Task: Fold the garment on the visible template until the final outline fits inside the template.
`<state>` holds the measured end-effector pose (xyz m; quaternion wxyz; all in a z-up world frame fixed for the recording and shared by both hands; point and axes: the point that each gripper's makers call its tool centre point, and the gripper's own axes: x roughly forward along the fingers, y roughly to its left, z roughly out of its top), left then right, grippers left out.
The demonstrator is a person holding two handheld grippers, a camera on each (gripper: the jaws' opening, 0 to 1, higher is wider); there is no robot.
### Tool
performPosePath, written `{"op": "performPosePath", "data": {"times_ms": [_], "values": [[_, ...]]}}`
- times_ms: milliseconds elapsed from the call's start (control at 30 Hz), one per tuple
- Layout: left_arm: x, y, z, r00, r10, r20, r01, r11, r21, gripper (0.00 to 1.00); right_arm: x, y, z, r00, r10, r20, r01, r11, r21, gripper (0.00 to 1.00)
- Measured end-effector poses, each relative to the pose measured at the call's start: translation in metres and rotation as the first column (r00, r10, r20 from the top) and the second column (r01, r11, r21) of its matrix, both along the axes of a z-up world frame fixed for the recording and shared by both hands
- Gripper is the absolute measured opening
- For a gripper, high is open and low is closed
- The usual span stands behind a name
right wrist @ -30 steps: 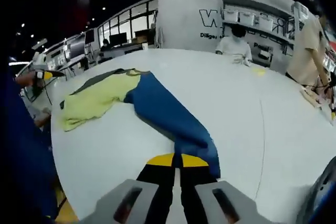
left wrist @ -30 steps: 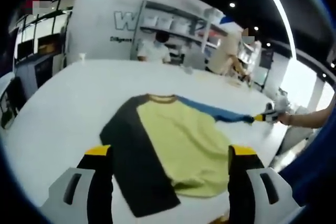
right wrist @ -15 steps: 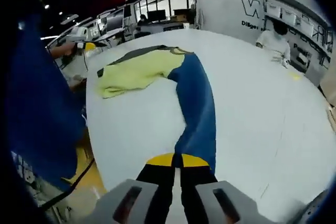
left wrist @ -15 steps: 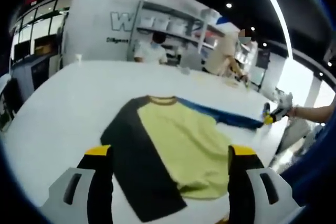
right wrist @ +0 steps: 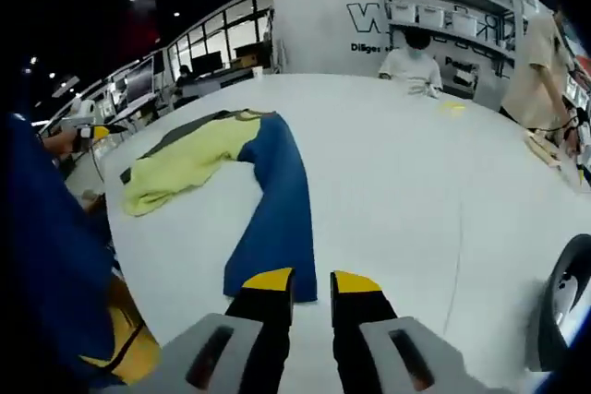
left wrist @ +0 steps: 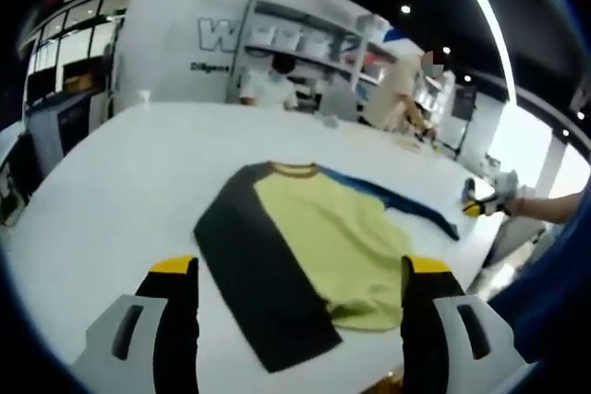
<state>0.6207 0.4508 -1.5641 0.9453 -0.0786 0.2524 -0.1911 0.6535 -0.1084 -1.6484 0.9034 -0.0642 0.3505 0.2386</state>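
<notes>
Lying on the white table [left wrist: 111, 182], the garment [left wrist: 314, 246] is sitting well inside the round top, with bare surface all about it. Beyond the far edge a seated person [left wrist: 270, 83] is facing the table, and a standing person [left wrist: 399, 89] is leaning at the right by a wall of shelves [left wrist: 305, 43]. In the right gripper view a small yellow item [right wrist: 452, 106] is resting on the far part of the table, well apart from the cloth, and the blue clothing [right wrist: 46, 256] of the one holding the tools is crowding the left side. Nothing is lying on top of the garment or between it and either tool.

In the left gripper view the shirt is running lengthwise away from the camera, its collar [left wrist: 294, 170] pointing toward the far wall and its hem nearest the jaws. A dark sleeve is lying along its left side, and a blue sleeve [left wrist: 406, 205] is stretching out to the right toward the other tool. In the right gripper view that blue sleeve [right wrist: 277, 209] is reaching toward the camera, its cuff end lying just beside the jaw tips.

The left tool [left wrist: 300, 269] is standing wide open above the near edge, gripping nothing. The right tool [right wrist: 312, 281] is parted by a narrow gap, with nothing between its jaws.
</notes>
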Motion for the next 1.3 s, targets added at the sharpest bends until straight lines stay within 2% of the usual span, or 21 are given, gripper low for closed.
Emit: {"op": "performPosePath", "data": {"times_ms": [133, 233, 267, 400, 433, 500, 700, 800, 900, 933, 1033, 1100, 1133, 1300], "values": [[-0.003, -0.004, 0.001, 1.000, 0.002, 0.000, -0.002, 1.000, -0.004, 0.85, -0.001, 0.009, -0.021, 1.000, -0.008, -0.017, 0.008, 1.000, -0.009, 0.12], [-0.003, -0.006, 0.000, 1.000, -0.003, -0.001, 0.003, 1.000, -0.004, 0.85, 0.002, 0.014, -0.024, 1.000, -0.024, -0.015, 0.024, 1.000, -0.011, 0.11], [-0.003, -0.007, -0.001, 1.000, -0.005, -0.003, 0.005, 1.000, -0.004, 0.85, 0.000, 0.018, -0.027, 0.999, -0.026, -0.020, 0.025, 0.999, -0.037, 0.11], [-0.004, -0.008, 0.000, 1.000, -0.007, -0.002, 0.007, 1.000, -0.002, 0.85, 0.000, 0.021, -0.034, 0.999, -0.009, -0.036, 0.007, 0.999, -0.051, 0.06], [-0.004, -0.010, 0.000, 1.000, -0.005, -0.001, 0.005, 1.000, -0.002, 0.85, 0.002, 0.021, -0.033, 1.000, -0.001, -0.019, -0.001, 0.999, -0.054, 0.04], [-0.004, -0.009, 0.000, 1.000, -0.002, 0.000, 0.002, 1.000, -0.004, 0.85, 0.002, 0.018, -0.033, 1.000, -0.013, -0.023, 0.011, 0.998, -0.057, 0.00], [-0.005, -0.009, -0.001, 1.000, 0.001, -0.006, -0.001, 1.000, 0.000, 0.85, 0.006, 0.017, -0.029, 1.000, 0.005, 0.001, -0.005, 0.995, -0.104, 0.00], [-0.005, -0.009, -0.001, 1.000, 0.003, -0.008, -0.003, 1.000, 0.000, 0.85, 0.025, 0.003, -0.018, 0.999, -0.036, 0.033, 0.039, 0.995, -0.096, 0.00], [-0.005, -0.010, -0.001, 1.000, 0.003, -0.009, -0.003, 1.000, 0.002, 0.85, 0.040, -0.011, -0.011, 0.997, -0.056, 0.048, 0.061, 0.991, -0.118, 0.00], [-0.005, -0.010, -0.001, 1.000, 0.004, -0.010, -0.004, 1.000, 0.002, 0.85, 0.058, -0.030, -0.011, 0.996, -0.064, 0.063, 0.072, 0.989, -0.131, 0.00], [-0.007, -0.015, 0.001, 1.000, 0.013, -0.008, -0.013, 1.000, 0.009, 0.85, 0.083, -0.050, 0.000, 0.993, -0.089, 0.082, 0.100, 0.986, -0.136, 0.00], [-0.007, -0.017, 0.002, 1.000, 0.027, -0.006, -0.027, 1.000, 0.009, 0.85, 0.092, -0.052, 0.008, 0.992, -0.092, 0.089, 0.104, 0.983, -0.150, 0.00], [-0.007, -0.017, 0.002, 0.999, 0.033, -0.006, -0.033, 0.999, 0.009, 0.85, 0.104, -0.062, 0.004, 0.992, -0.089, 0.094, 0.103, 0.982, -0.157, 0.00], [-0.009, -0.023, 0.000, 0.998, 0.065, -0.012, -0.065, 0.998, 0.011, 0.85, 0.127, -0.069, 0.002, 0.992, -0.087, 0.090, 0.101, 0.980, -0.171, 0.00]]}}
